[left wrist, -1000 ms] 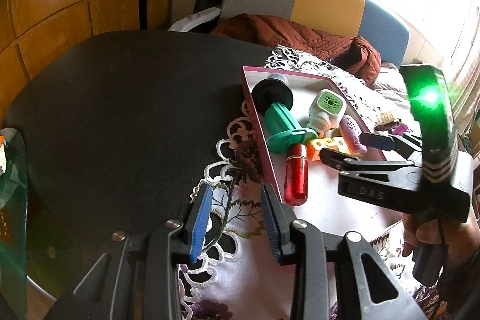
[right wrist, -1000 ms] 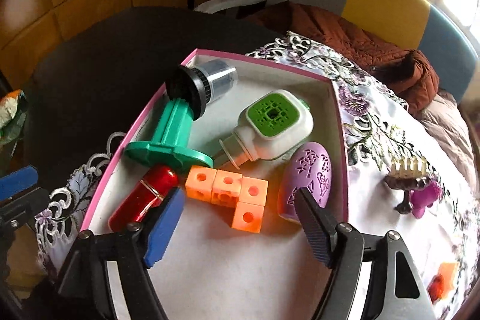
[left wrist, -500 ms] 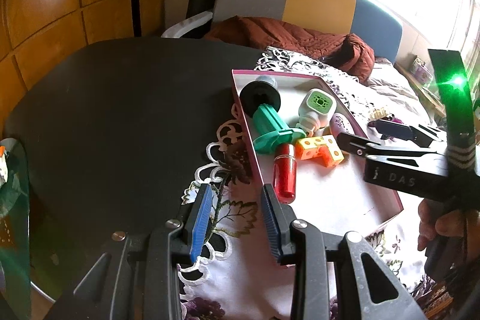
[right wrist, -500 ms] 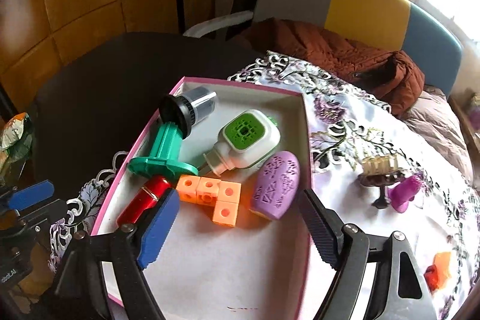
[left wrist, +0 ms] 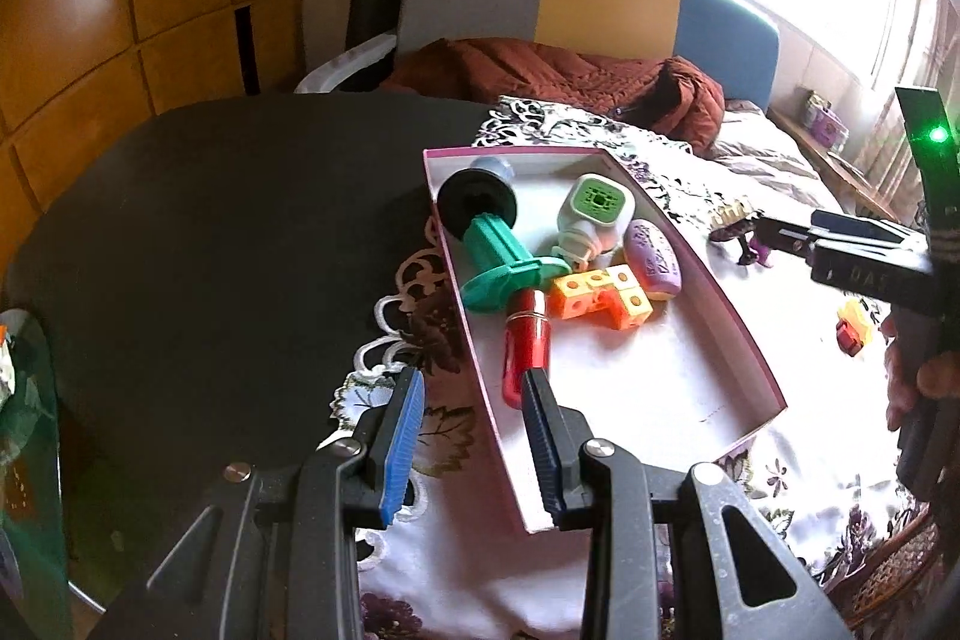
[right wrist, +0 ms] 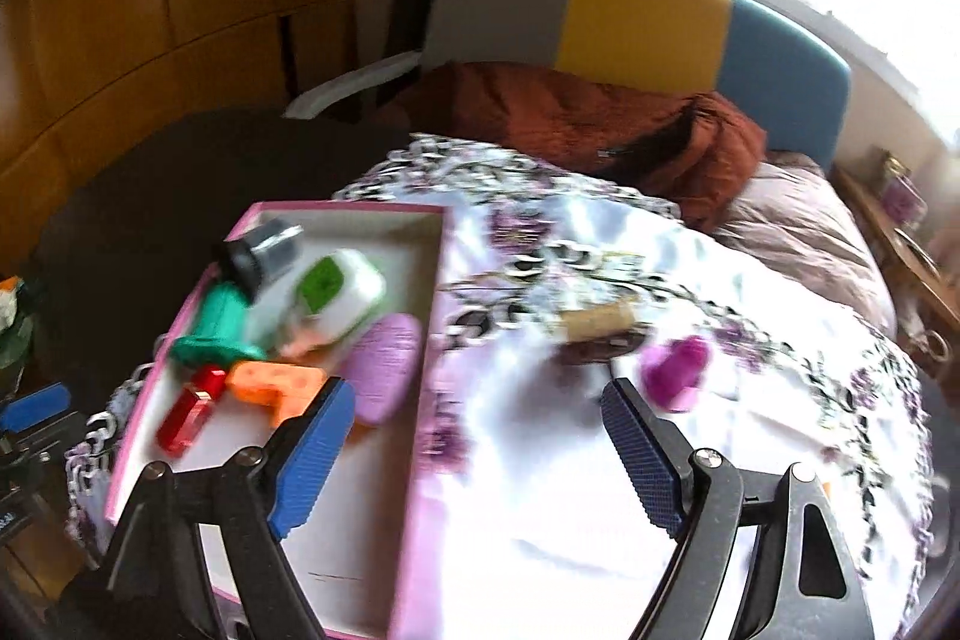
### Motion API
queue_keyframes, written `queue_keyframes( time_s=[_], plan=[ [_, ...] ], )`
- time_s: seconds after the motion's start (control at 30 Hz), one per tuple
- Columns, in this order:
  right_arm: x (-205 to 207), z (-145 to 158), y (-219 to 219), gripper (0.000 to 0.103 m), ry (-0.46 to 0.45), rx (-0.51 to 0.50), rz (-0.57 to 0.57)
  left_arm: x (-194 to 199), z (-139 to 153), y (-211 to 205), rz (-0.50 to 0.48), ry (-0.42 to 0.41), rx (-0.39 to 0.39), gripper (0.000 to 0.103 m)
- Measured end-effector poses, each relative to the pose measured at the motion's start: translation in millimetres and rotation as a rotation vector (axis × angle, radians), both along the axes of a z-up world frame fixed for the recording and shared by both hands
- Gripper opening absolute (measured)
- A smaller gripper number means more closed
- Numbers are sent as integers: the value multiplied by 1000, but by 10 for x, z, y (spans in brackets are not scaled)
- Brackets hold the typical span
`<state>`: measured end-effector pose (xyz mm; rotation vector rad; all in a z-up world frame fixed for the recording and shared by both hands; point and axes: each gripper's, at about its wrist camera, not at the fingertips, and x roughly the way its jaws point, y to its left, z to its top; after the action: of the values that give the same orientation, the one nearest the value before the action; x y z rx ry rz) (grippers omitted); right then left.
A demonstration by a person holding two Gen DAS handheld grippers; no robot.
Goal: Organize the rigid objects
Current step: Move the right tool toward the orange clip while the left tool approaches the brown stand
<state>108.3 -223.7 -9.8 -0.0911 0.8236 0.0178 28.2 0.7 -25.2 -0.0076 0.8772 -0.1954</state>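
Observation:
A pink-rimmed box [left wrist: 744, 340] [right wrist: 420, 436] on the flowered cloth holds a green and black toy [left wrist: 492, 250], a white and green bottle [left wrist: 594, 214], a purple oval [left wrist: 651, 256], orange cubes [left wrist: 600, 295] and a red cylinder [left wrist: 525, 346]. Outside it lie a dark comb-like piece [right wrist: 600, 325], a purple piece [right wrist: 675, 370] and a small red-yellow piece [left wrist: 852, 328]. My left gripper [left wrist: 474, 436] is open and empty over the box's near left rim. My right gripper [right wrist: 474, 454] is open and empty over the cloth right of the box, near the purple piece.
The cloth [left wrist: 810, 430] covers part of a dark round table [left wrist: 210, 232]. A grey, yellow and blue chair [left wrist: 588, 4] with a brown jacket [left wrist: 558, 70] stands behind. A glass-topped stand [left wrist: 24, 430] is at the left edge.
My right gripper has drawn back out of the box and swung right, toward the comb piece and purple piece. The left gripper has pulled back and risen a little.

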Motion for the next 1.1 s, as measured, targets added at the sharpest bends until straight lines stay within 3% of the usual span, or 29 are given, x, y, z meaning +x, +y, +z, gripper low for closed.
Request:
queue_keyframes(
  time_s=[0.33,0.5,0.57,0.67,0.73,1.1],
  plan=[
    [-97,33,-1006,86,-10,-36,-209,-14,13,-201,-50,-2,26,34],
    [-240,-34,-1689,87,-36,-38,-398,-13,23,-317,-78,-4,43,34],
    [-350,-111,-1952,87,-43,-7,-491,-12,36,-384,-95,-6,53,34],
    [-467,-228,-2399,87,0,137,-685,2,52,-480,-119,-9,64,34],
    [-538,-225,-2534,87,-18,201,-734,16,69,-585,-141,-12,65,34],
    [-699,-243,-2747,91,-25,277,-870,47,142,-1264,-302,-20,57,34]
  ],
)
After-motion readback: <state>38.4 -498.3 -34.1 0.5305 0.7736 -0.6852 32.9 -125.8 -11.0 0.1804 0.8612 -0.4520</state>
